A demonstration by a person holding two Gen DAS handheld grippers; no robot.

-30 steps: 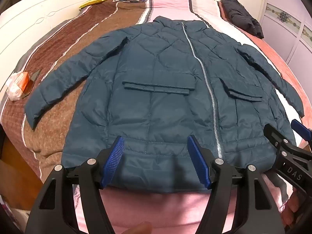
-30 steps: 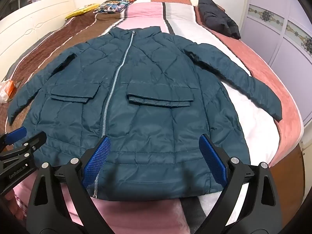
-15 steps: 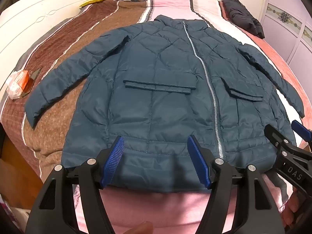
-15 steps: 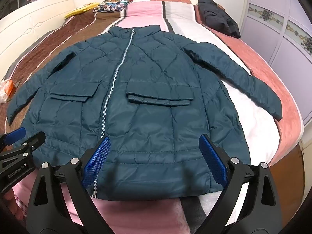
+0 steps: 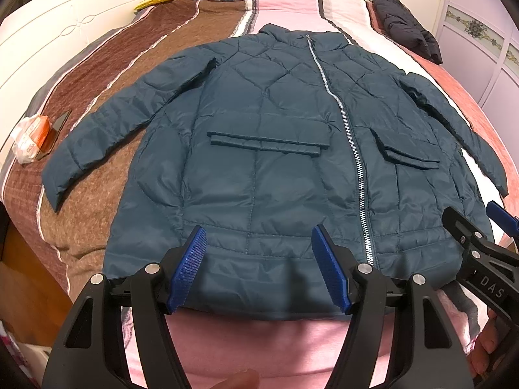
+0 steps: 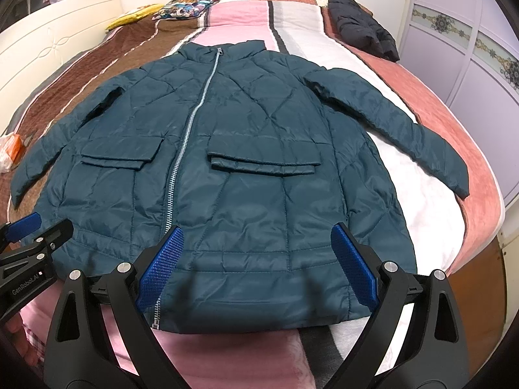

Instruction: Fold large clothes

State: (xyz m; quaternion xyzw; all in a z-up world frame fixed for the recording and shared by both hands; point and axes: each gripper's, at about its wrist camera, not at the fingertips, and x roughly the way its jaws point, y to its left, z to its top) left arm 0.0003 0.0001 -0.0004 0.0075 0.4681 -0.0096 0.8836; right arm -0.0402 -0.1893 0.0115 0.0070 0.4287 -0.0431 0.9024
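Teal quilted jacket (image 5: 275, 175) (silver zipper (image 5: 352, 149)) on a brown, pink, white striped blanket (image 5: 123, 64).

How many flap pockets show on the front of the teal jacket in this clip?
2. One flap pocket lies left of the zipper as the right wrist view shows it, the other flap pocket right of it, both at mid-height on the teal jacket. None looks hidden.

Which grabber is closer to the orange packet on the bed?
Left. The left gripper hovers over the hem on the side where the orange packet lies; the right gripper sits past the zipper, farther from it.
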